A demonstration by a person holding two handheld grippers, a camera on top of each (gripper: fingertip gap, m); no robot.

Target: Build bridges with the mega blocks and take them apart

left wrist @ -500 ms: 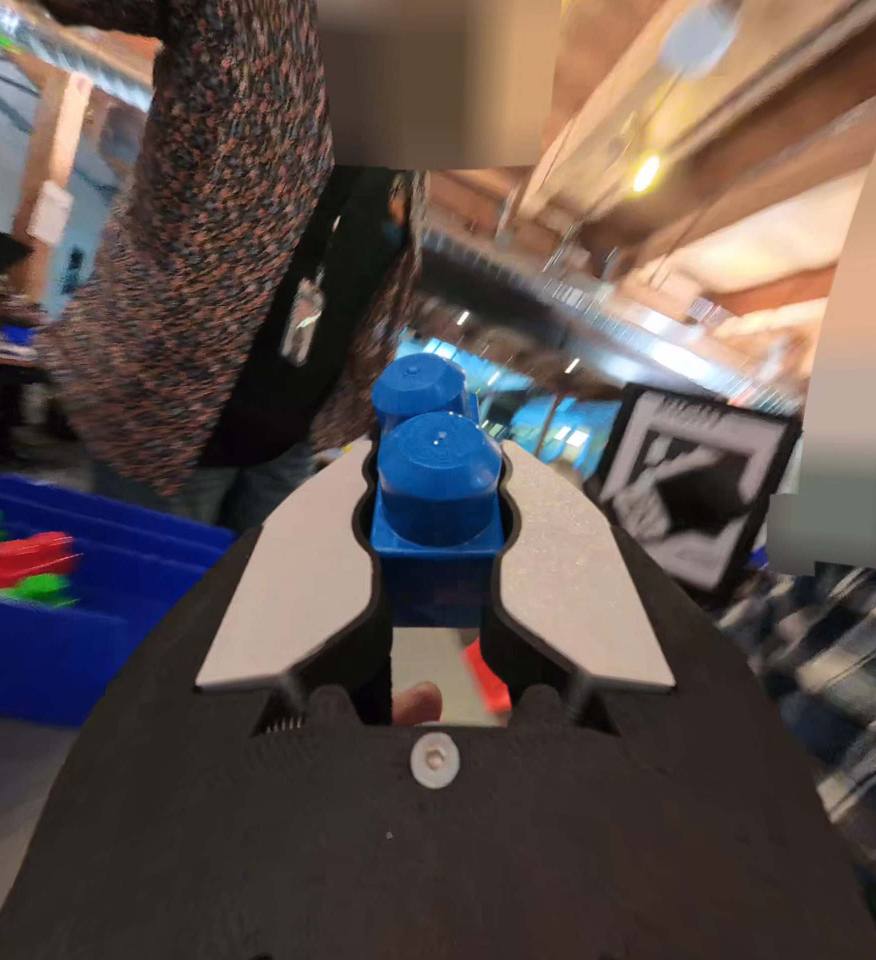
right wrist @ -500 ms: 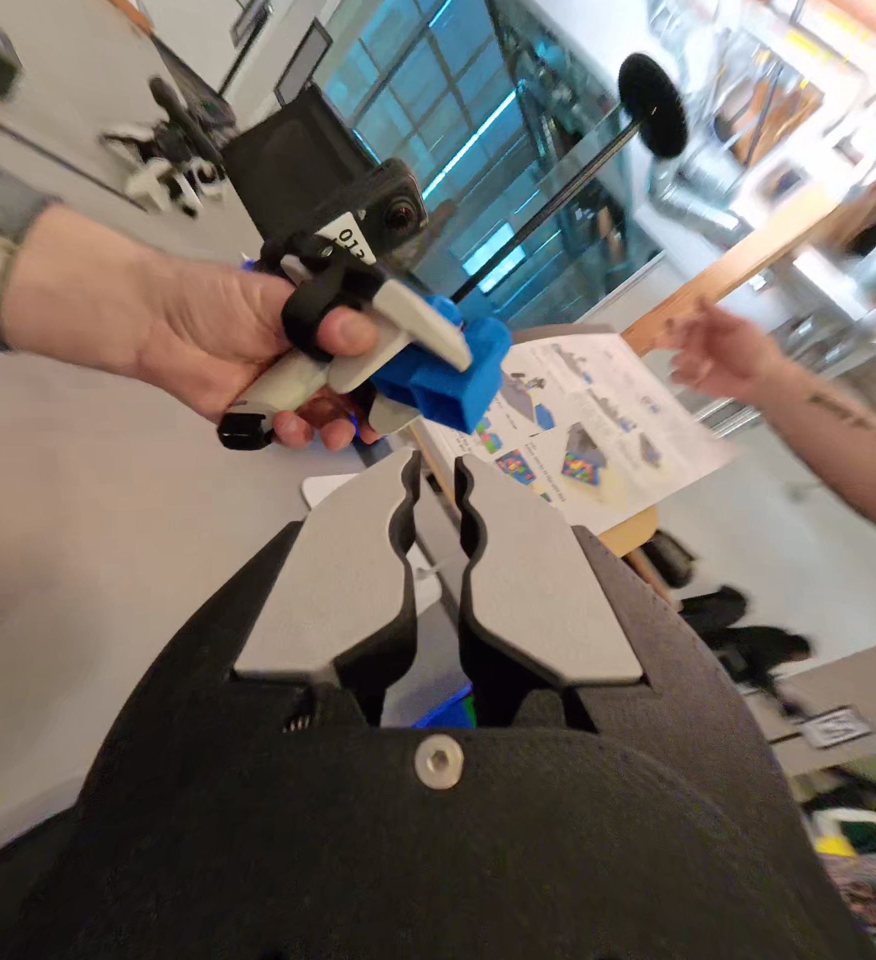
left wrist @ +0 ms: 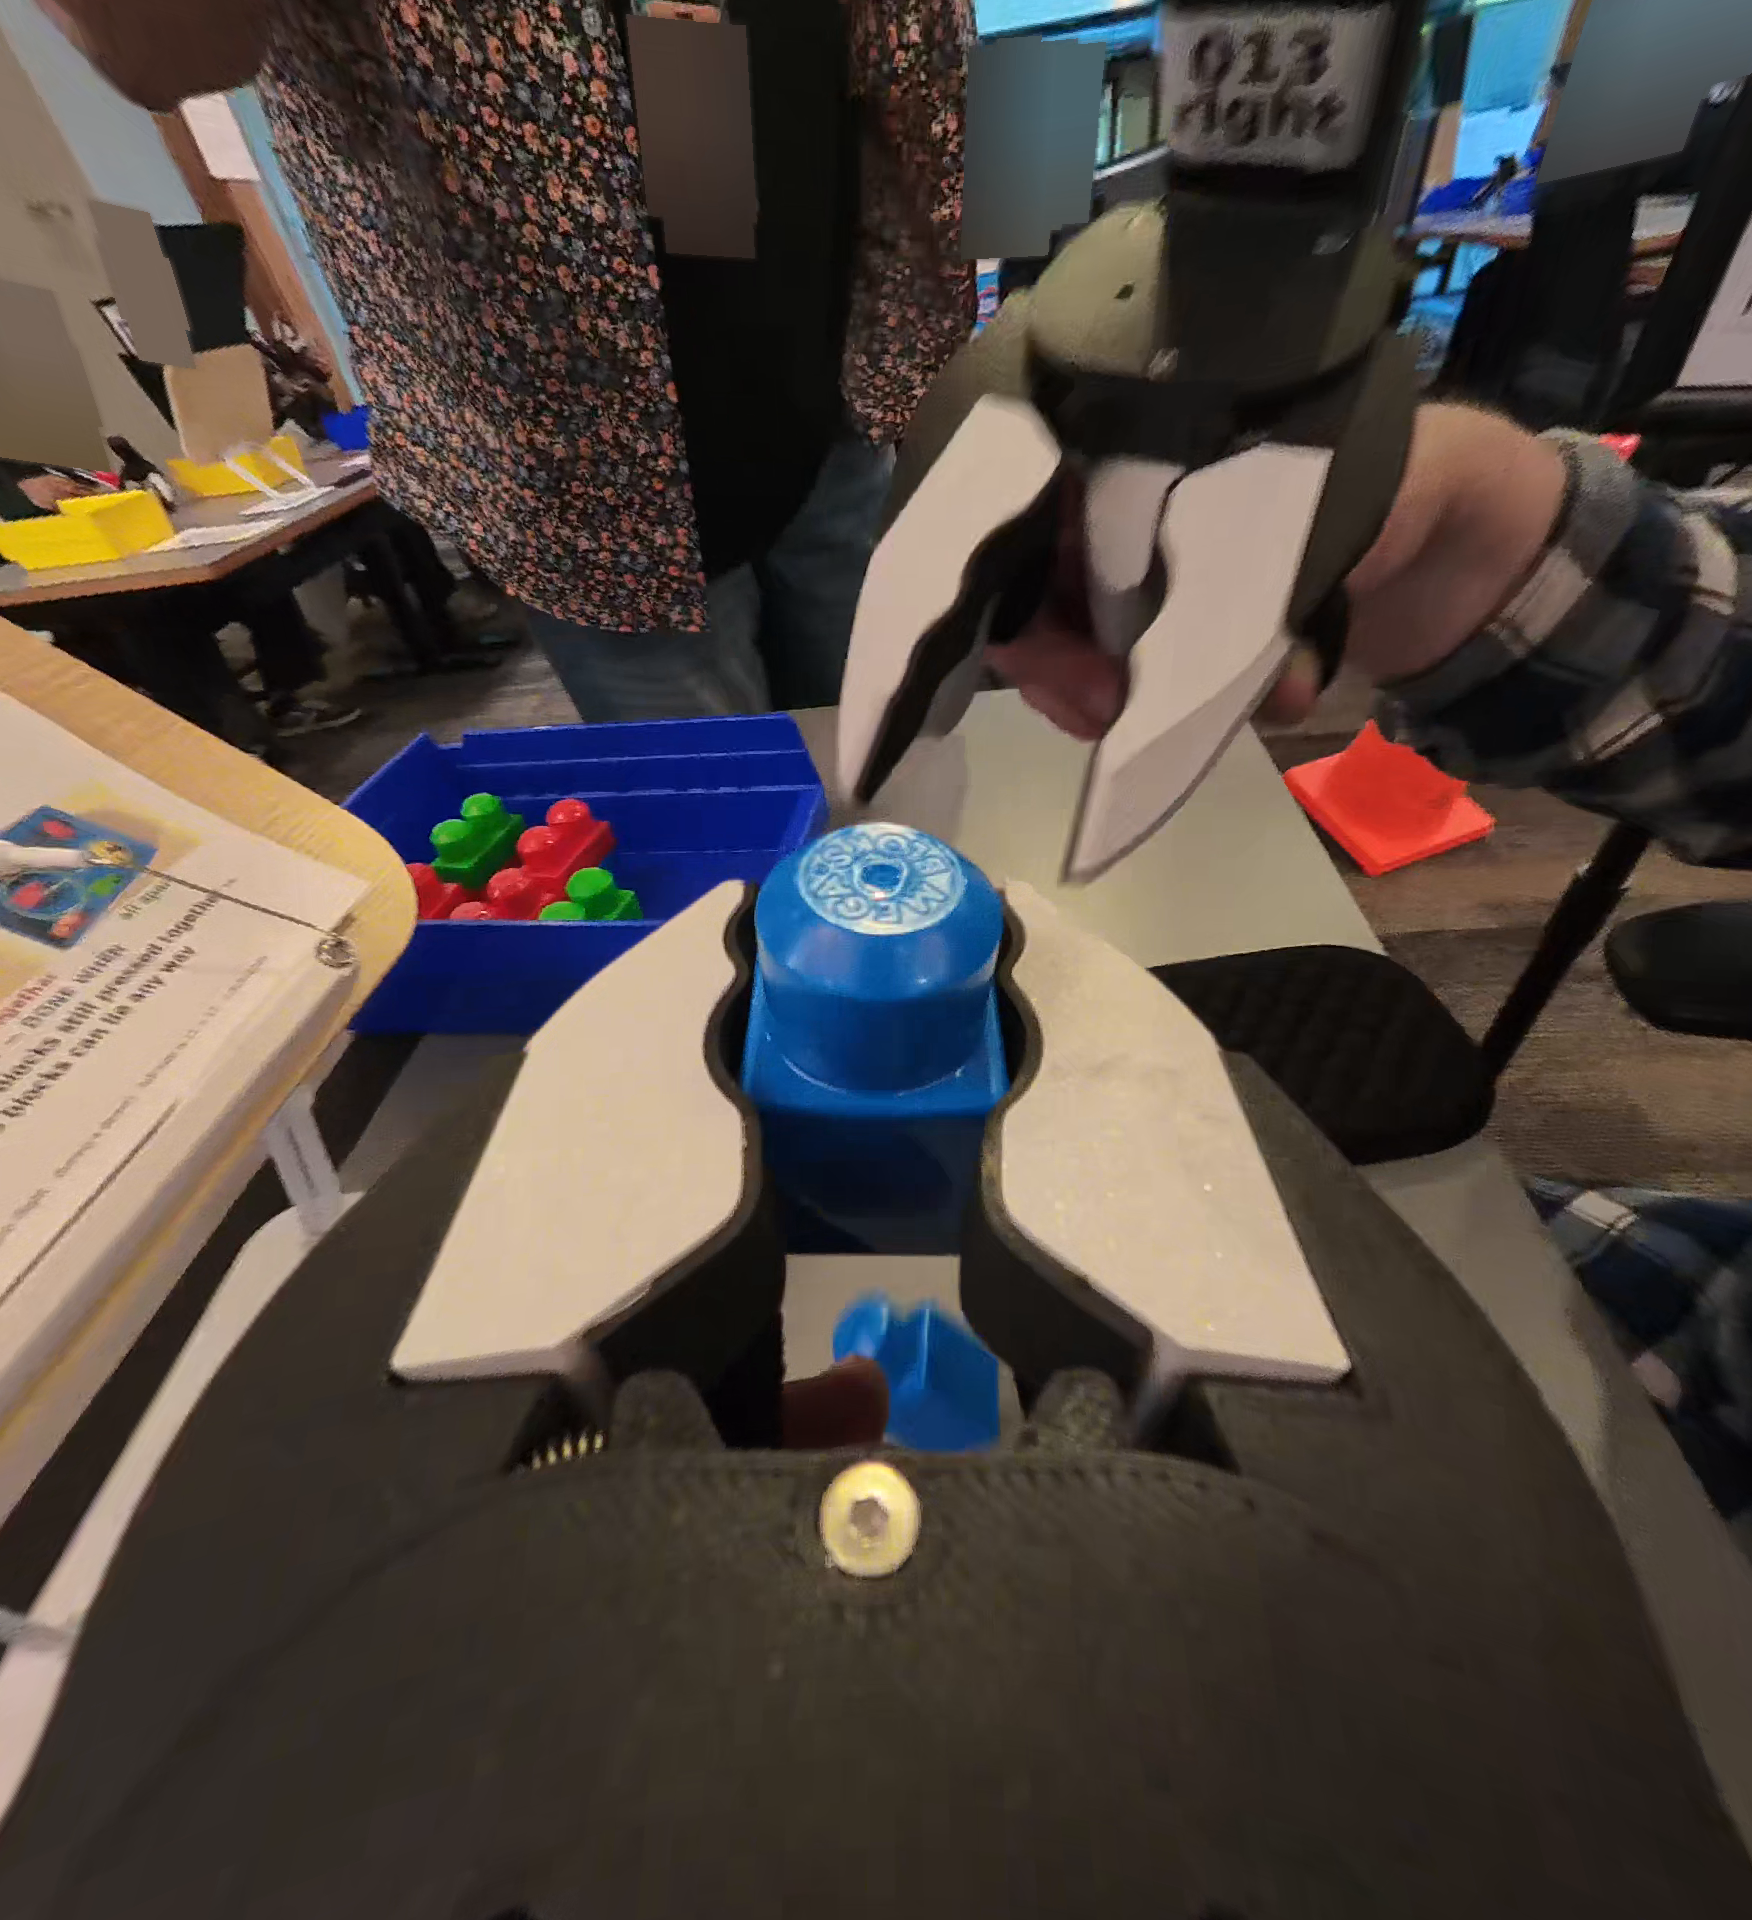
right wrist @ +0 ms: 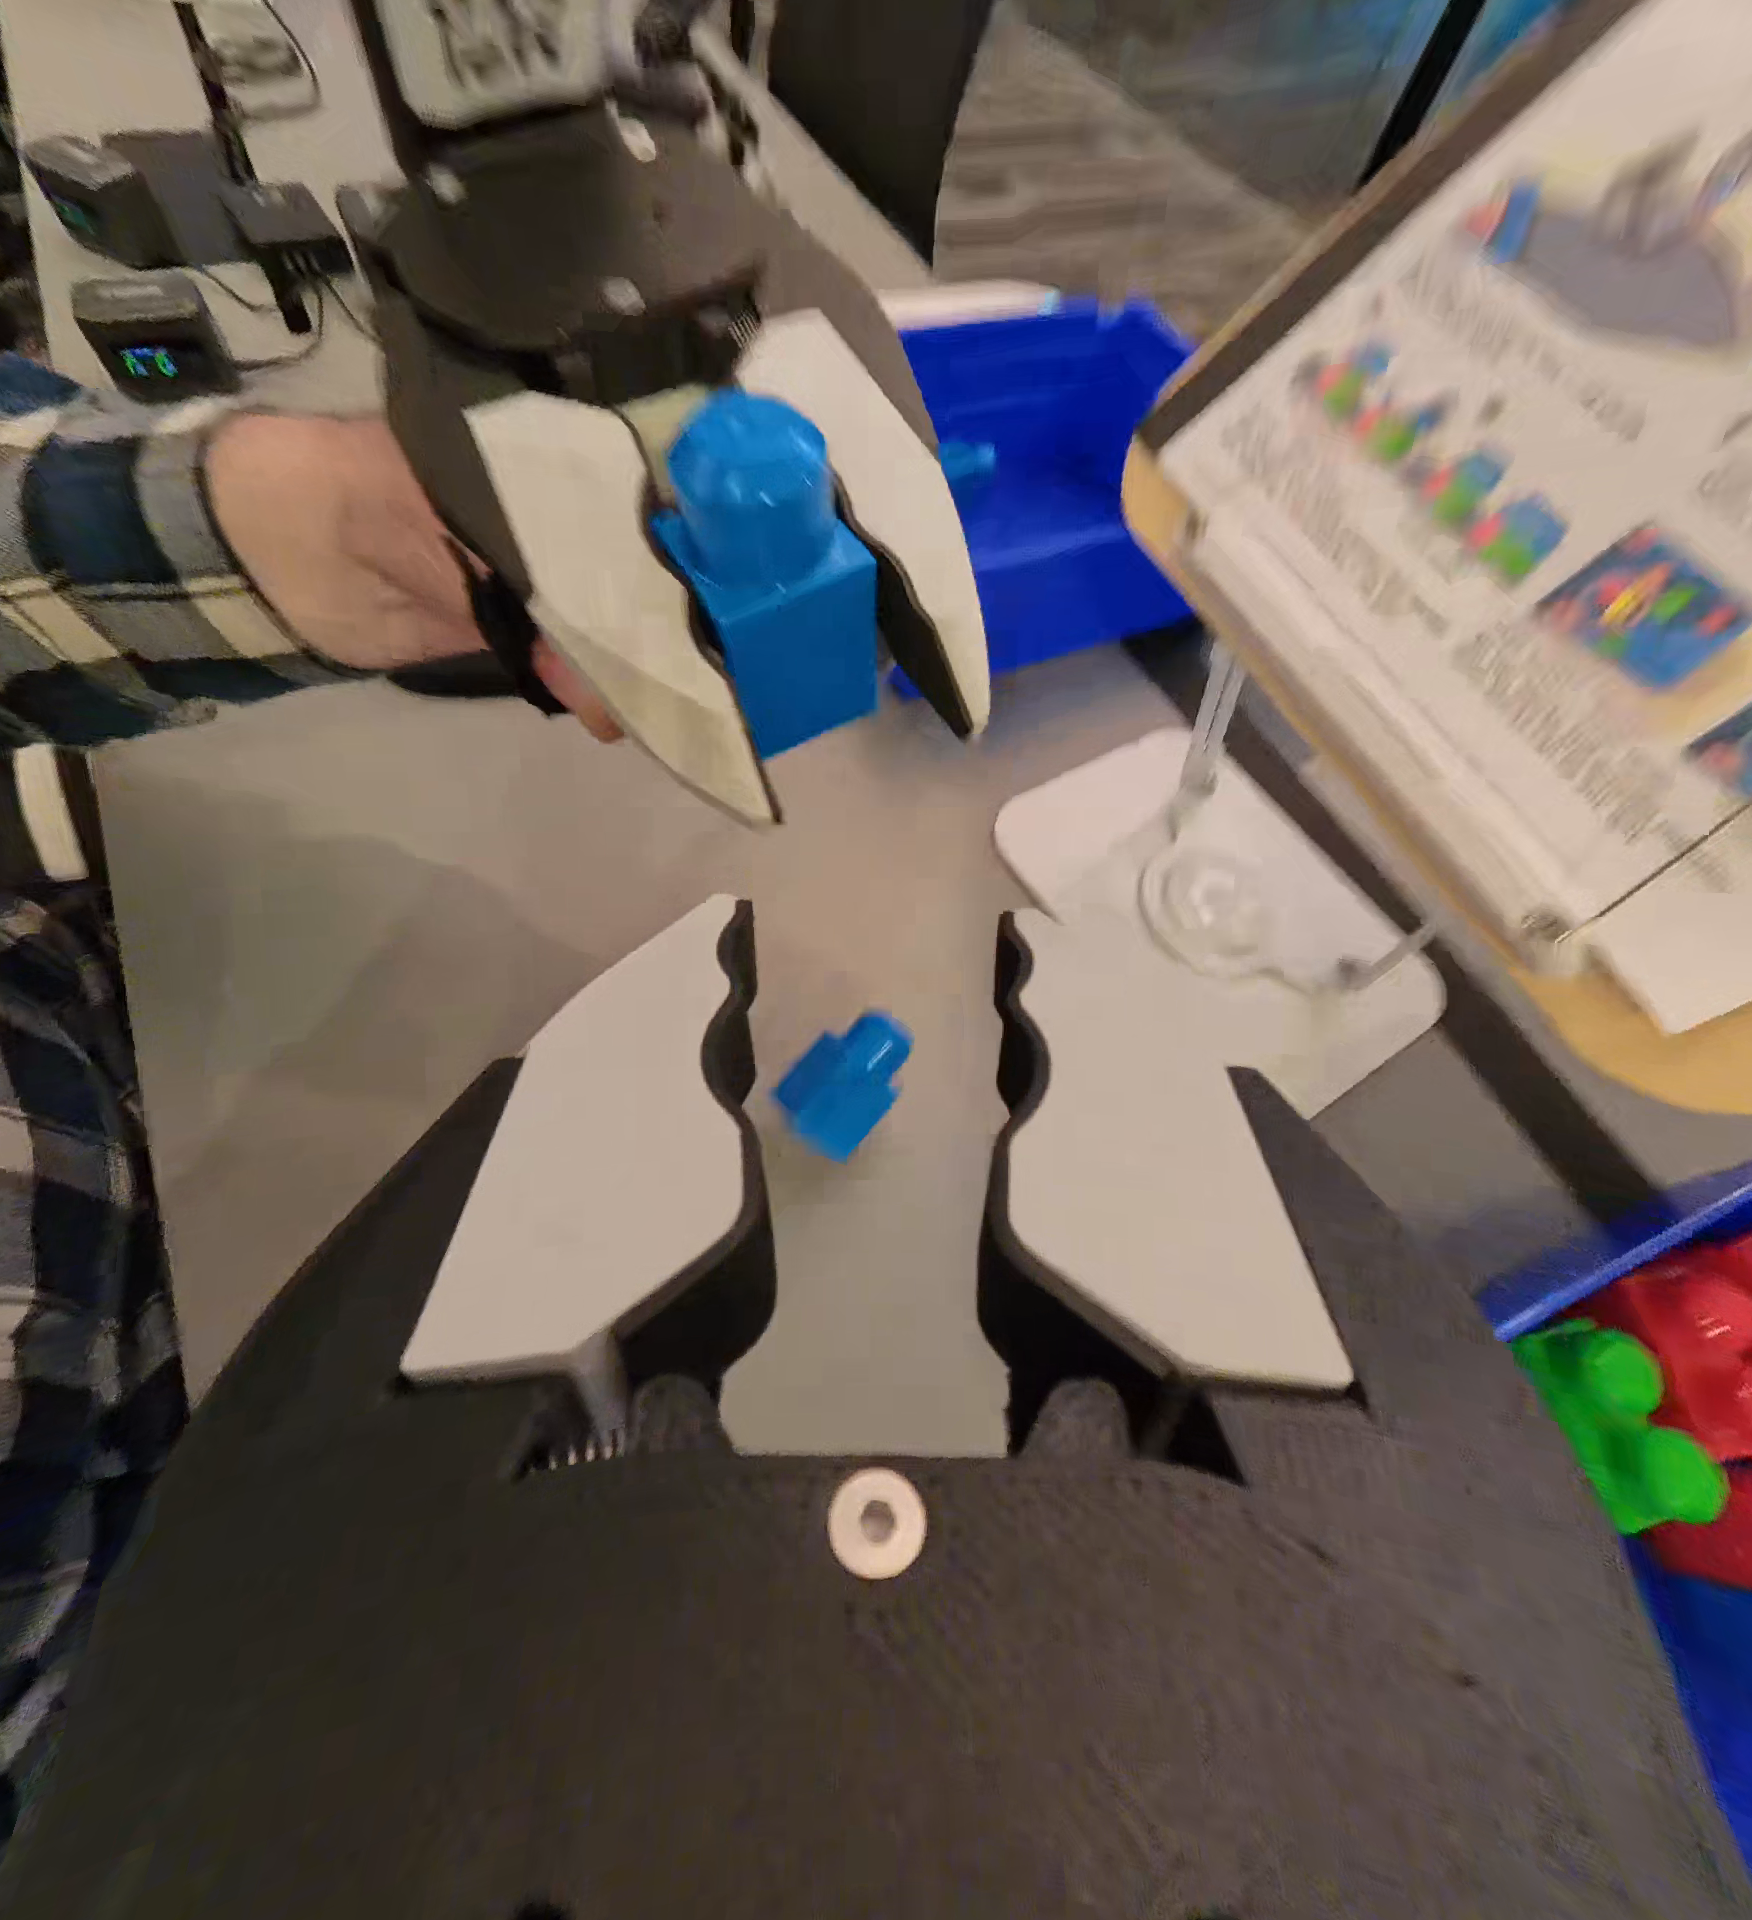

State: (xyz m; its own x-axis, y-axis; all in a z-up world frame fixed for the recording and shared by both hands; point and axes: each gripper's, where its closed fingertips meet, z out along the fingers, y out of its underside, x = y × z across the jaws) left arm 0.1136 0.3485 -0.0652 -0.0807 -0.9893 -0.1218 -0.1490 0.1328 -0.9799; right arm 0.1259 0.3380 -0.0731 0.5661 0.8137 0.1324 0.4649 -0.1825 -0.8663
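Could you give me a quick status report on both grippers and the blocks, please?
Left gripper clamps a blue block. Right gripper open, empty. Small blue block loose on table. Nothing obstructing.

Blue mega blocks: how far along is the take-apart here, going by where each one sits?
Done: one small blue single-stud block lies loose on the grey table. In hand: the left gripper clamps another blue single-stud block; the right gripper is open with nothing in it. Left: neither blue block is yet in the blue plastic bin with the red and green blocks.
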